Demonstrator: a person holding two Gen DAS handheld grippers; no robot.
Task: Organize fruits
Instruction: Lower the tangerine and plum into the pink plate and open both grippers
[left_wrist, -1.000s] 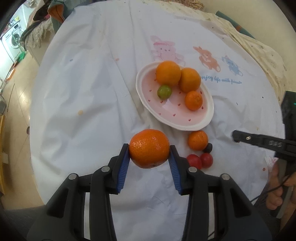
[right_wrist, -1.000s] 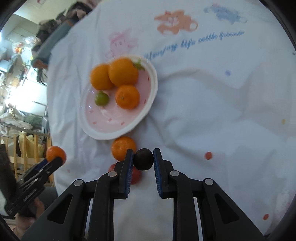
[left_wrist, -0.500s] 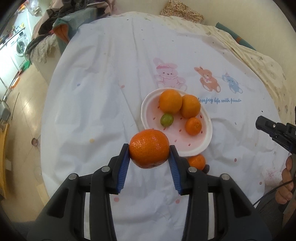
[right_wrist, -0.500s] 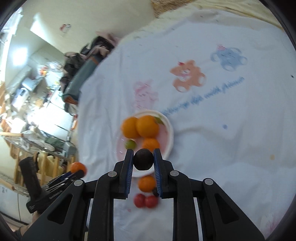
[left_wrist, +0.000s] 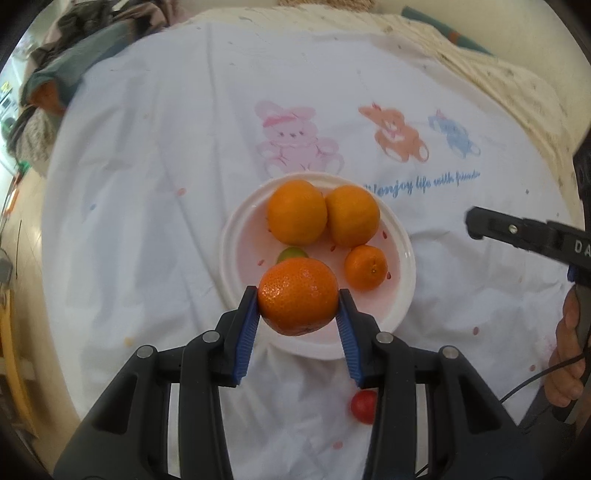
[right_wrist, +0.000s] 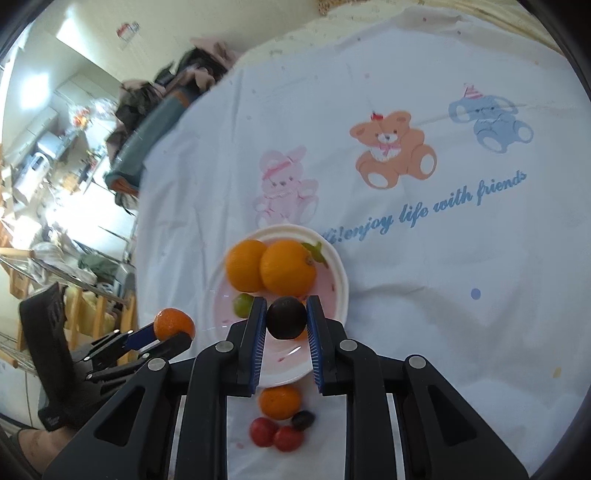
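You've swung both loads back over the white-rimmed pink plate (left_wrist: 405, 254): left gripper (left_wrist: 297, 319) clamps the big dimpled orange (left_wrist: 297, 295), right gripper (right_wrist: 284, 325) pinches the small dark round fruit (right_wrist: 286, 317); release next.

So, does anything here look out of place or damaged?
Nothing looks damaged or spilled. Only some fruit lies outside the plate: an orange, a dark fruit and two red fruits on the tablecloth.
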